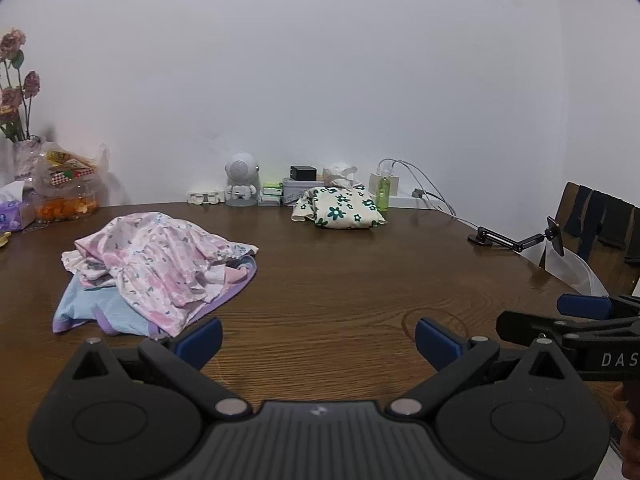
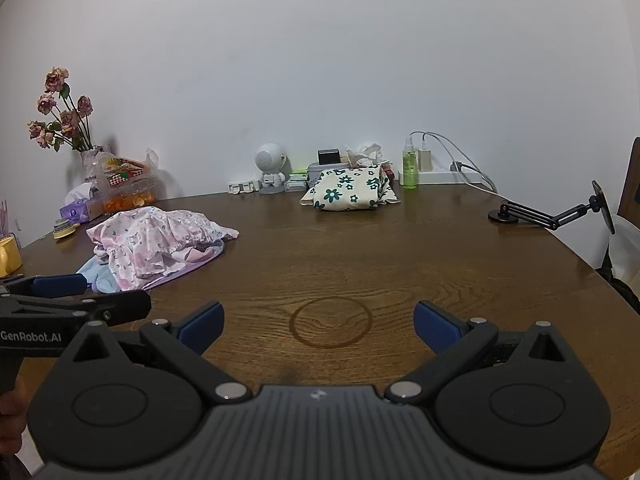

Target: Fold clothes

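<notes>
Brown wood-grain counter [image 1: 340, 280] against a plain white wall. Pink floral garment [image 1: 160, 260] — crumpled, heaped on a light-blue piece [image 1: 100, 312], left of centre. Folded cream cloth with green flowers [image 1: 344, 208] near the wall, well apart. Left gripper [image 1: 318, 338] and right gripper [image 2: 318, 328] — both spread wide, empty, hovering over bare wood.

The wooden tabletop [image 2: 400, 248] is looking glossy and grained; the pink floral garment [image 1: 160, 256] is looking like thin, soft cloth.
</notes>
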Tool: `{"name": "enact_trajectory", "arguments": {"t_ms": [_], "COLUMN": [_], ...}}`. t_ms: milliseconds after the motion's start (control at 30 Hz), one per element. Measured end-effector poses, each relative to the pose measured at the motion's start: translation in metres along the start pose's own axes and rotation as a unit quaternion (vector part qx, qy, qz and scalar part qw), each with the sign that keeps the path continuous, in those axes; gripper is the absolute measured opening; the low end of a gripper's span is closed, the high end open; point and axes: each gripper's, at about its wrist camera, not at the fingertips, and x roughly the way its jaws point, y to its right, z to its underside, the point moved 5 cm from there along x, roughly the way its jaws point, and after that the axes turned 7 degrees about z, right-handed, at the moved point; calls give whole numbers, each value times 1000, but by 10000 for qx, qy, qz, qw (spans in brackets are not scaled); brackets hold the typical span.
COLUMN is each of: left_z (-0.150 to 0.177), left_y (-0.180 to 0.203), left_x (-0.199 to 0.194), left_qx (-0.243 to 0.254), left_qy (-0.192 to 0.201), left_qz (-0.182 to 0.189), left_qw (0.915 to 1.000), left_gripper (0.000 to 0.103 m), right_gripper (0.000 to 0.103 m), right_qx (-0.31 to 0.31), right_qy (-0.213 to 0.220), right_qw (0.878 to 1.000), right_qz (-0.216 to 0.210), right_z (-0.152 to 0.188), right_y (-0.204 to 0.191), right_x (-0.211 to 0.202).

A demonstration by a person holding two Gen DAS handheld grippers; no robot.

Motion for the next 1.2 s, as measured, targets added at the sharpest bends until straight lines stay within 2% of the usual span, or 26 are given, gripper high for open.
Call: {"name": "enact_trajectory", "arguments": {"t_ms": [167,1200], "left_z": [1,7], "left_y": [-1,2], "left_x": [-1,-3], "left_qx": [22,218], "left_qy": [-15,-64], "left_qz": [-122,-128], "left_qw": [9999,9997], "left_gripper": [103,103], "right_gripper": [103,103], "right_qx": [-3,-34], "right_qy": [-5,-68], "right_qw": [10000,10000], "right_qz": [1,-43], "right_z": [1,6], "right_y": [-1,-6], "right_x": [-2,-5]}}
